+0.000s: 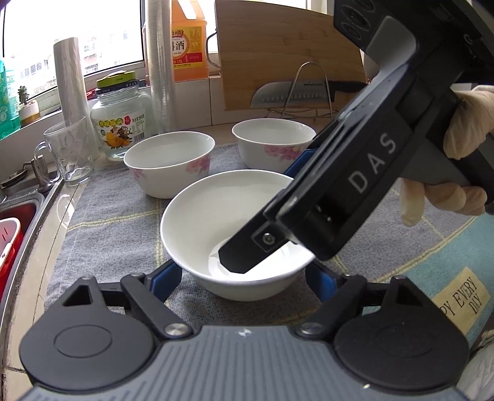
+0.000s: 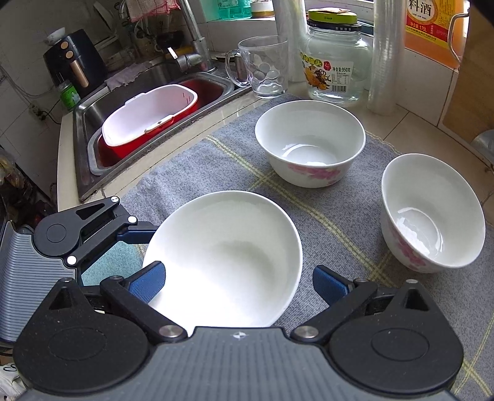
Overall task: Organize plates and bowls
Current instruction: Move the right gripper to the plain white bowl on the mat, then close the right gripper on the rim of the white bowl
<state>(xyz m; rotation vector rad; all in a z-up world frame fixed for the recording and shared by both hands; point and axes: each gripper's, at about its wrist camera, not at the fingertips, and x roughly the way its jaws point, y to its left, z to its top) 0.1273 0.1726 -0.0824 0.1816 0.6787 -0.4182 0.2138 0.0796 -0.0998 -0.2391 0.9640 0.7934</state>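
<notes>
"DAS" is printed on the right gripper (image 1: pixel 271 216), "950" on the jar (image 2: pixel 335 66) label, "175L" on the orange bottle (image 2: pixel 432 27). A plain white bowl (image 2: pixel 222 259) sits on the grey cloth (image 2: pixel 197 172), with two pink-flowered bowls (image 2: pixel 310 143) (image 2: pixel 432 212) behind it. Both grippers are spread wide; the left gripper (image 1: pixel 244 277) flanks the plain bowl. The right one's far finger is hidden behind its body.

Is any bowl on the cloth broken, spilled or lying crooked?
Nothing stands out. The plain white bowl and the two pink-flowered bowls stand upright on the grey cloth, apart from each other, with no visible cracks or spills.
</notes>
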